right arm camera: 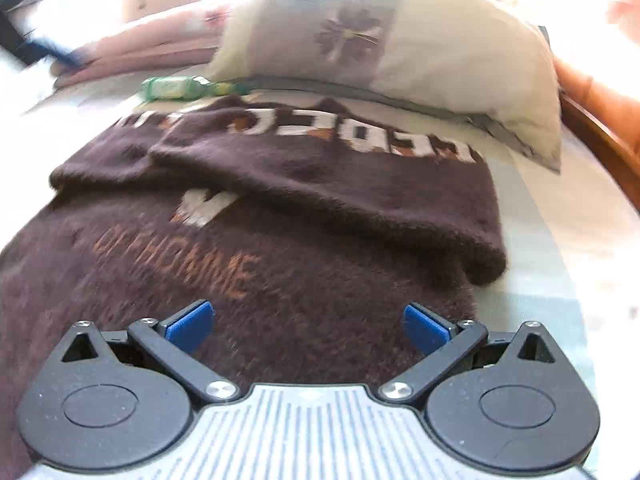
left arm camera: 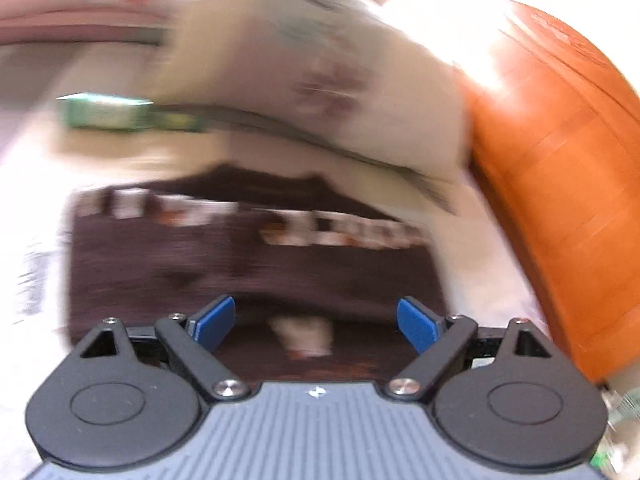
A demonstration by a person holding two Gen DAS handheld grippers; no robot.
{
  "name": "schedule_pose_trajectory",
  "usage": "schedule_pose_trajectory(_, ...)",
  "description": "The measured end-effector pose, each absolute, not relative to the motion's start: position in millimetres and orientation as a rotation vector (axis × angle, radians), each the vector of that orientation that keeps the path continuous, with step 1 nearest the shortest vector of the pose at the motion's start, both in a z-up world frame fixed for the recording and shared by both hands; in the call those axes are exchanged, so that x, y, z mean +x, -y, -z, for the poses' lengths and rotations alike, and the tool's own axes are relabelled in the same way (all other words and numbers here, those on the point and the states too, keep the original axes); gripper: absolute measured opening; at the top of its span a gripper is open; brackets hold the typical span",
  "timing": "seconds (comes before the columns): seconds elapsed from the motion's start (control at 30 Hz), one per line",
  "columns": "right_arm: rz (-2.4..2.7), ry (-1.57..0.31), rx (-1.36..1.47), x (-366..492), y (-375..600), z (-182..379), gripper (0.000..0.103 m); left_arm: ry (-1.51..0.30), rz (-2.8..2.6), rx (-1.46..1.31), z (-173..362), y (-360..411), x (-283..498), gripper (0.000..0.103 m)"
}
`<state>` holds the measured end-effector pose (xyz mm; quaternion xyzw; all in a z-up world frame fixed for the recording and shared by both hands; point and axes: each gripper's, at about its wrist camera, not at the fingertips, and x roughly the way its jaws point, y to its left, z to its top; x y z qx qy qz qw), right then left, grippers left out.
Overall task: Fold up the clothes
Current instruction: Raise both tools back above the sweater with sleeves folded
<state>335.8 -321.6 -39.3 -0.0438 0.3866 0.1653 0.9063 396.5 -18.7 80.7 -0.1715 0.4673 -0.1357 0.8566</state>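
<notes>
A dark brown fuzzy sweater (right arm camera: pixel 304 200) with white and orange lettering lies on the bed, one sleeve folded across its chest. My right gripper (right arm camera: pixel 308 326) hovers open just above its lower part, blue pads (right arm camera: pixel 188 326) wide apart and empty. In the blurred left wrist view the same sweater (left arm camera: pixel 248 264) lies flat ahead, and my left gripper (left arm camera: pixel 316 322) is open over its near edge with nothing between its fingers.
A cream pillow (right arm camera: pixel 420 48) with a flower print rests beyond the sweater. A green packet (right arm camera: pixel 176 88) lies beside it, and pink folded bedding (right arm camera: pixel 140 48) sits behind. An orange wooden bed frame (left arm camera: pixel 560 208) runs along the right. White sheet (right arm camera: pixel 560 240) surrounds the sweater.
</notes>
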Motion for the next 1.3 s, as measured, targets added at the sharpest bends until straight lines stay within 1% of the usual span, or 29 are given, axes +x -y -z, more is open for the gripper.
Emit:
schedule_pose_trajectory(0.03, -0.338, -0.805, -0.069, 340, 321, 41, 0.103, -0.975, 0.247, -0.369, -80, 4, 394, 0.088)
schedule_pose_trajectory(0.17, -0.344, -0.816, 0.015, 356, 320, 46, 0.103, -1.034, 0.224, -0.524, -20, -27, 392, 0.088)
schedule_pose_trajectory(0.37, -0.346, -0.825, -0.014, 365, 315, 53, 0.103, -1.062, 0.127, -0.536, 42, -52, 387, 0.087)
schedule_pose_trajectory(0.43, -0.349, -0.825, -0.060, 363, 314, 56, 0.103, -1.024, 0.163, -0.596, 46, -64, 376, 0.088)
schedule_pose_trajectory(0.5, -0.348, -0.825, -0.108, 361, 312, 59, 0.103, -1.023, 0.166, -0.593, 42, -68, 370, 0.088)
schedule_pose_trajectory(0.7, -0.356, -0.810, -0.106, 354, 318, 61, 0.103, -0.977, 0.217, -0.393, 8, -41, 331, 0.088)
schedule_pose_trajectory(0.8, -0.326, -0.834, -0.111, 346, 317, 56, 0.103, -0.951, 0.243, -0.294, -10, -27, 312, 0.088)
schedule_pose_trajectory(0.97, -0.292, -0.880, -0.055, 306, 317, 34, 0.103, -0.833, 0.304, -0.172, -30, -11, 272, 0.088)
schedule_pose_trajectory(1.13, -0.254, -0.899, -0.072, 267, 308, 23, 0.103, -0.811, 0.312, -0.103, -10, 13, 242, 0.088)
schedule_pose_trajectory(1.3, -0.254, -0.923, -0.014, 243, 304, 34, 0.103, -0.827, 0.341, -0.036, 30, 32, 219, 0.088)
